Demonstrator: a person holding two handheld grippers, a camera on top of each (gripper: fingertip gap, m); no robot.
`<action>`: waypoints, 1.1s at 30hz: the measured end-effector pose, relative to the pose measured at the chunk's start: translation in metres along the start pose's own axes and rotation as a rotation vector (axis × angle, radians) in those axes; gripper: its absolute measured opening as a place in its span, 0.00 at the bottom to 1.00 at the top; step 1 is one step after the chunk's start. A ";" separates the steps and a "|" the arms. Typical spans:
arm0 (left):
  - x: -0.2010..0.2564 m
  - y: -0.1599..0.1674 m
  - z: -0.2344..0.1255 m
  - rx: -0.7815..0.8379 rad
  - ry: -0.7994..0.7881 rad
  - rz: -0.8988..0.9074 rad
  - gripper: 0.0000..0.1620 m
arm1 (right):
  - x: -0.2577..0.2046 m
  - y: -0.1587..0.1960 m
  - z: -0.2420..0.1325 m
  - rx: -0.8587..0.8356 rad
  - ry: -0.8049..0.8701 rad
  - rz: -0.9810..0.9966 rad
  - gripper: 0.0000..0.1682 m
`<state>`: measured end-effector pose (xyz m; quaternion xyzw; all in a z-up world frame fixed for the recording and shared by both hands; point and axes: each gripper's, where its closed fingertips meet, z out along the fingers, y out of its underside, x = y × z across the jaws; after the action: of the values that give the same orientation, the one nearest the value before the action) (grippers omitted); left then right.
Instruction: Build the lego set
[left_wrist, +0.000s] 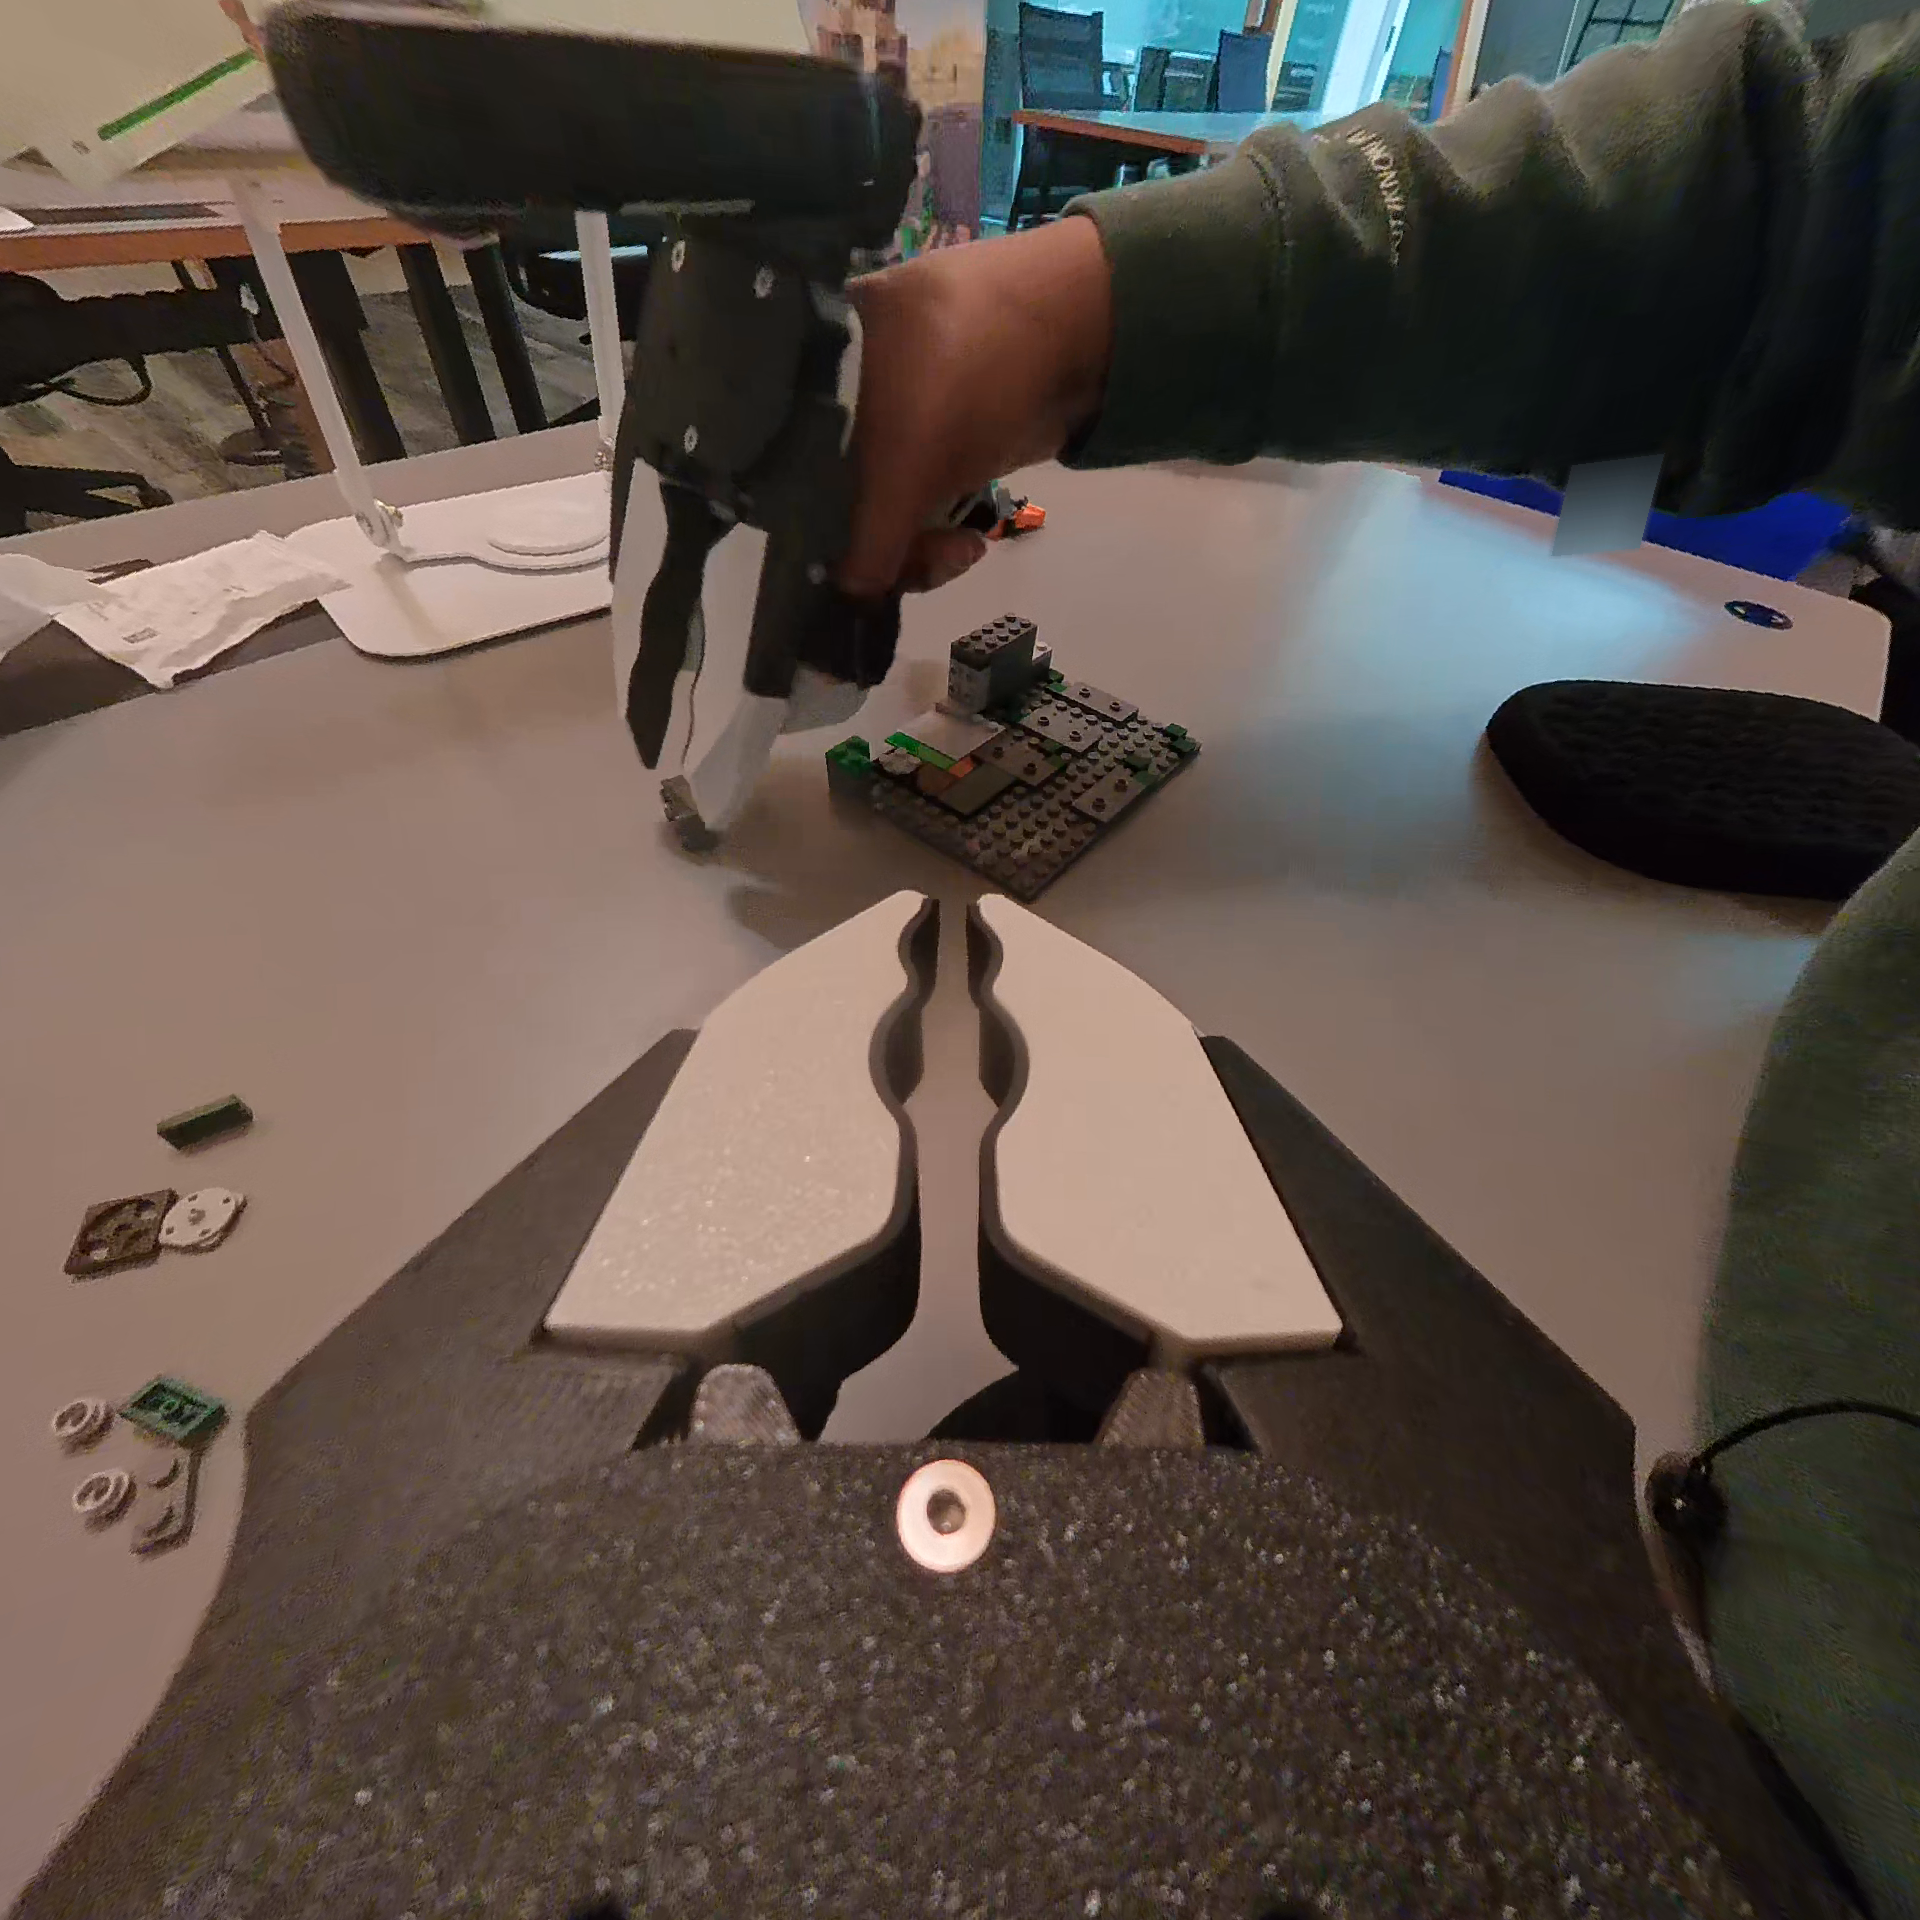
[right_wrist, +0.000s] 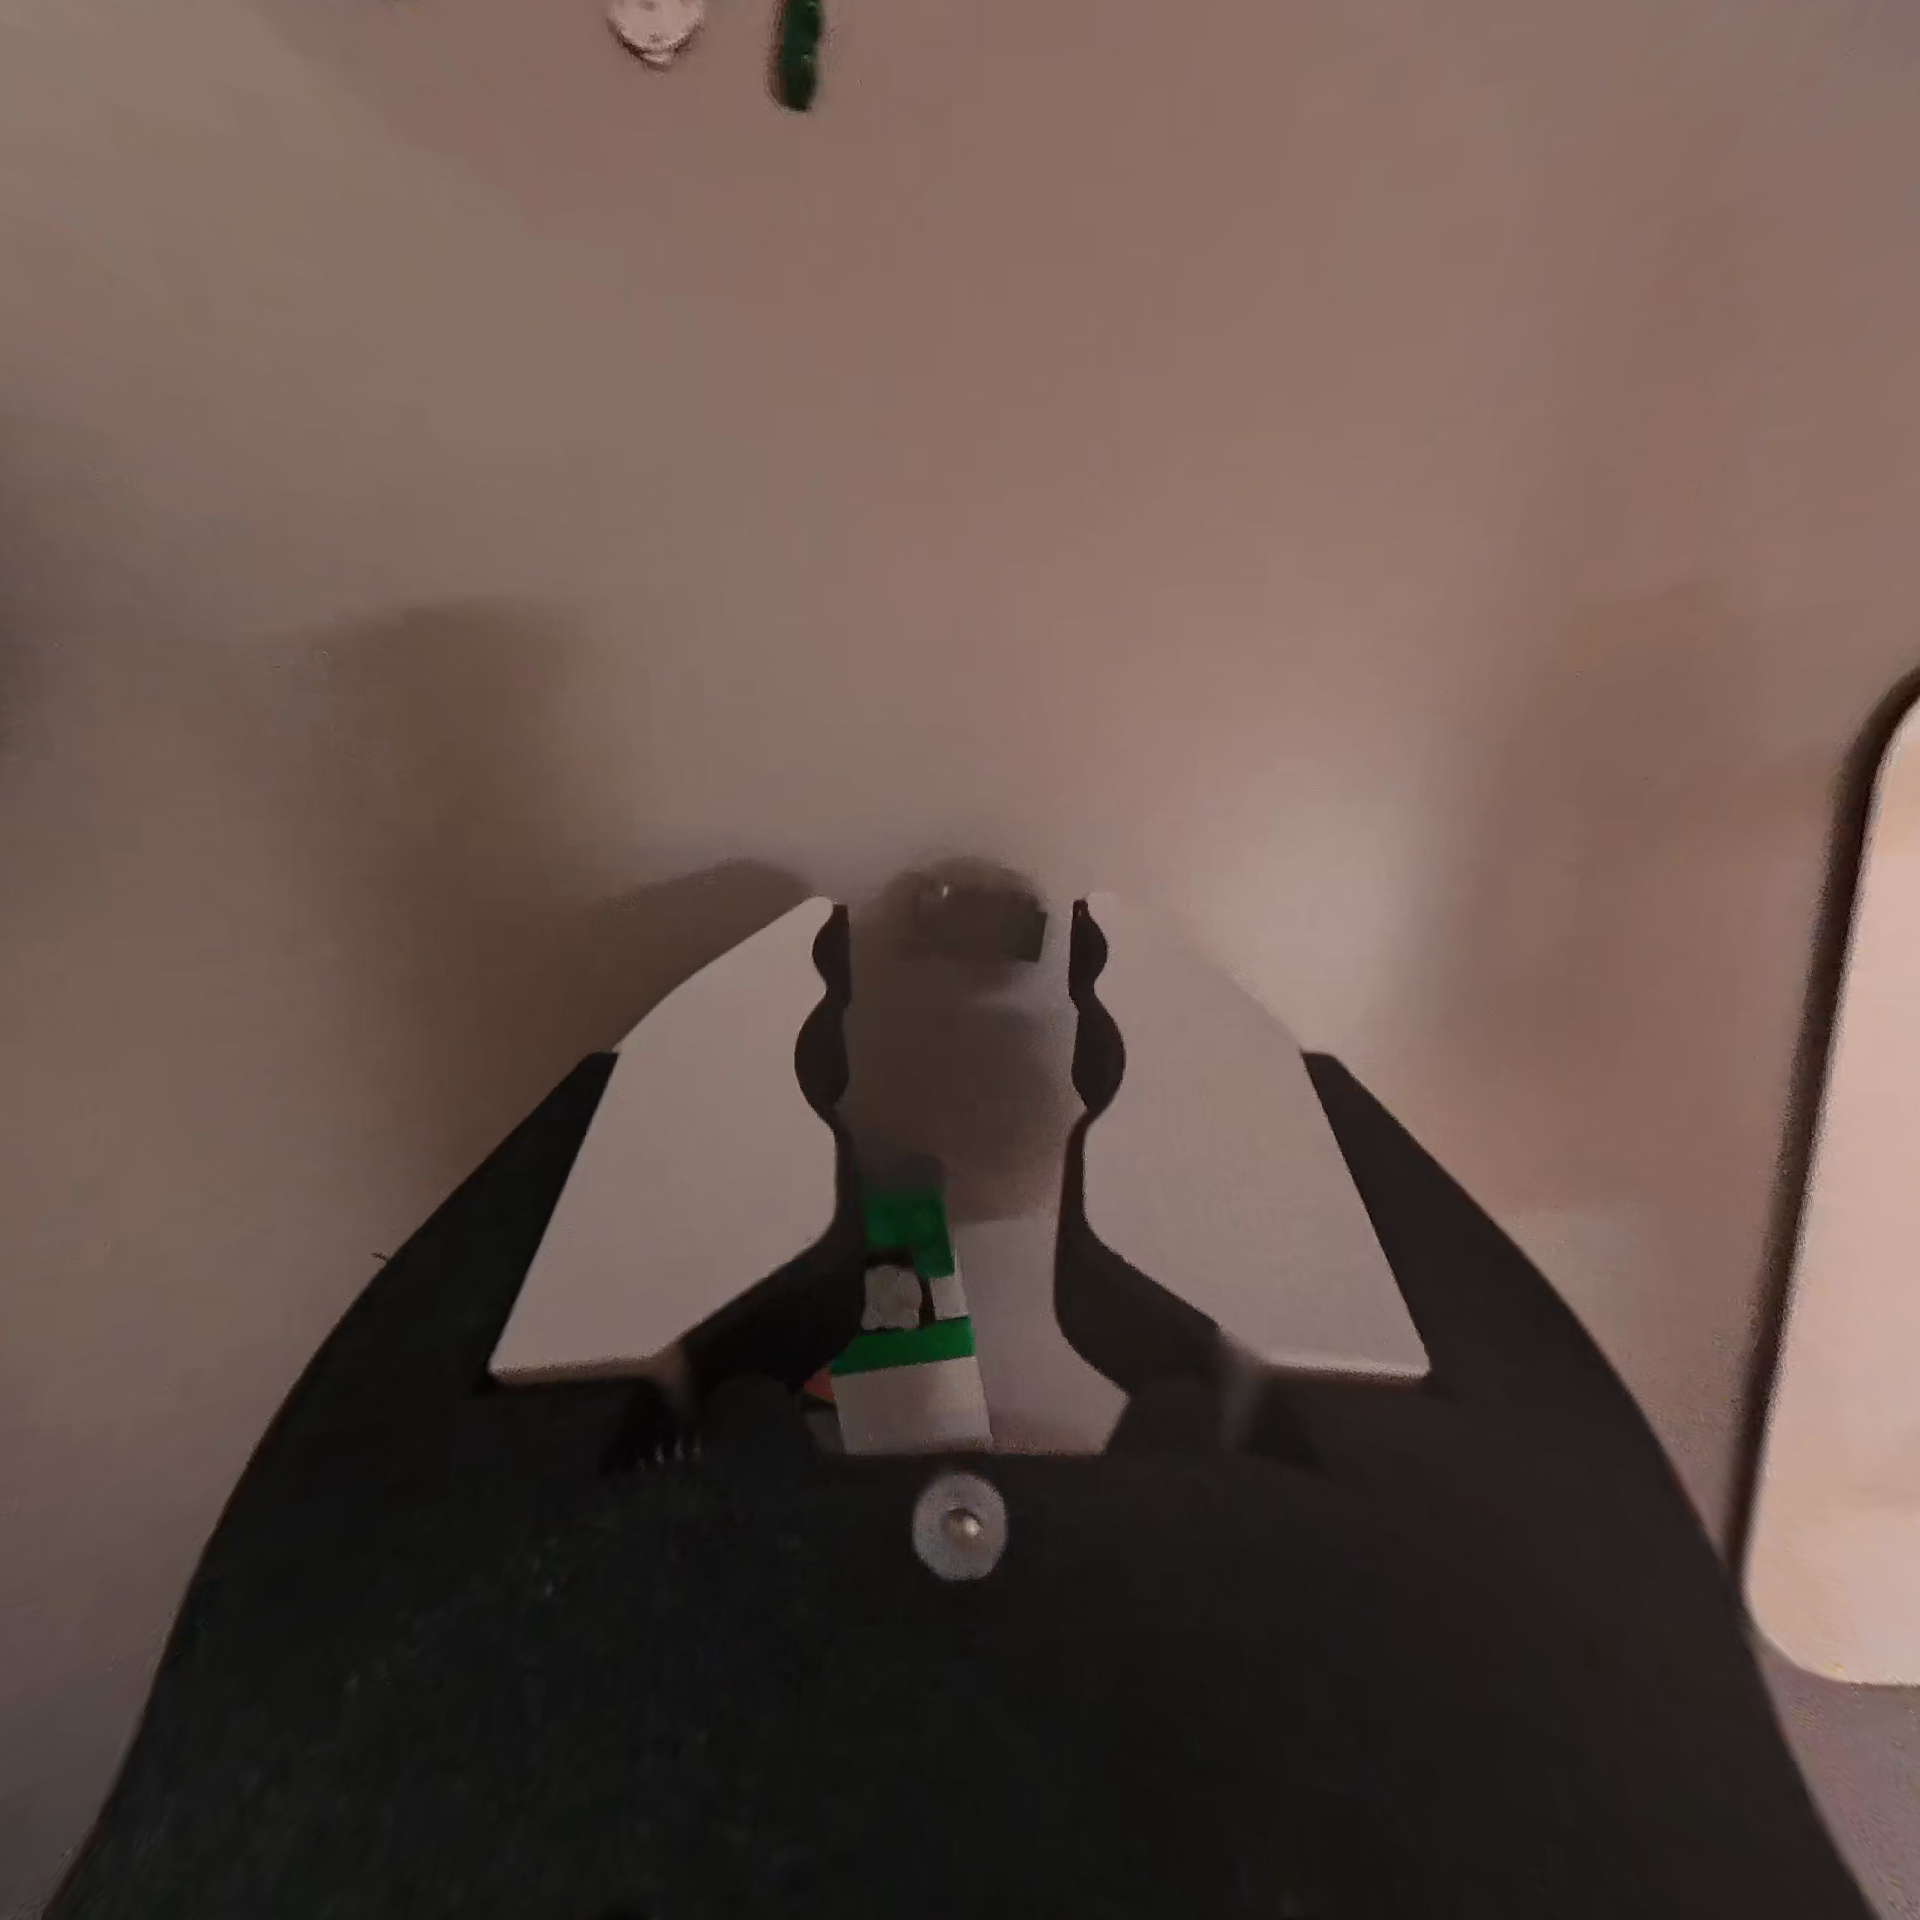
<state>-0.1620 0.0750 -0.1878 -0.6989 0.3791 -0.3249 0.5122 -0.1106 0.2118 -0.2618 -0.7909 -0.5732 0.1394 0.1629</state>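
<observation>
The Lego build (left_wrist: 1013, 758), a dark grey baseplate with grey, green and black bricks, sits mid-table. My right gripper (left_wrist: 698, 805), held by a hand, points down at the table just left of the build. In the right wrist view it (right_wrist: 956, 914) is open, and a small dark grey piece (right_wrist: 971, 920) lies on the table between its tips without touching either finger. The same piece (left_wrist: 684, 808) shows at those tips in the left wrist view. Part of the green and white build (right_wrist: 912, 1299) shows between the finger bases. My left gripper (left_wrist: 953, 914) is shut and empty, in front of the build.
Loose pieces lie at the left: a dark green brick (left_wrist: 205, 1122), a brown square plate (left_wrist: 120, 1231), a white round plate (left_wrist: 203, 1216), a green tile (left_wrist: 171, 1411). A white stand base (left_wrist: 468, 571) and paper (left_wrist: 197, 603) lie behind. A black cushion (left_wrist: 1704, 784) lies right. The right tips stand about 15 centimetres off the dark green brick (left_wrist: 205, 1122).
</observation>
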 end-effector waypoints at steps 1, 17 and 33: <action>0.001 -0.001 0.000 0.001 0.001 0.001 0.03 | 0.002 0.001 0.003 -0.018 0.008 0.029 0.24; -0.003 0.005 0.006 -0.039 -0.012 -0.013 0.02 | 0.021 0.021 0.004 0.214 -0.058 -0.215 0.17; -0.006 0.002 0.029 -0.089 -0.016 -0.011 0.02 | 0.017 0.011 -0.005 0.164 -0.026 -0.327 0.21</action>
<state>-0.1411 0.0938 -0.1978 -0.7258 0.3852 -0.3048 0.4817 -0.0938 0.2245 -0.2622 -0.6694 -0.6829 0.1675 0.2397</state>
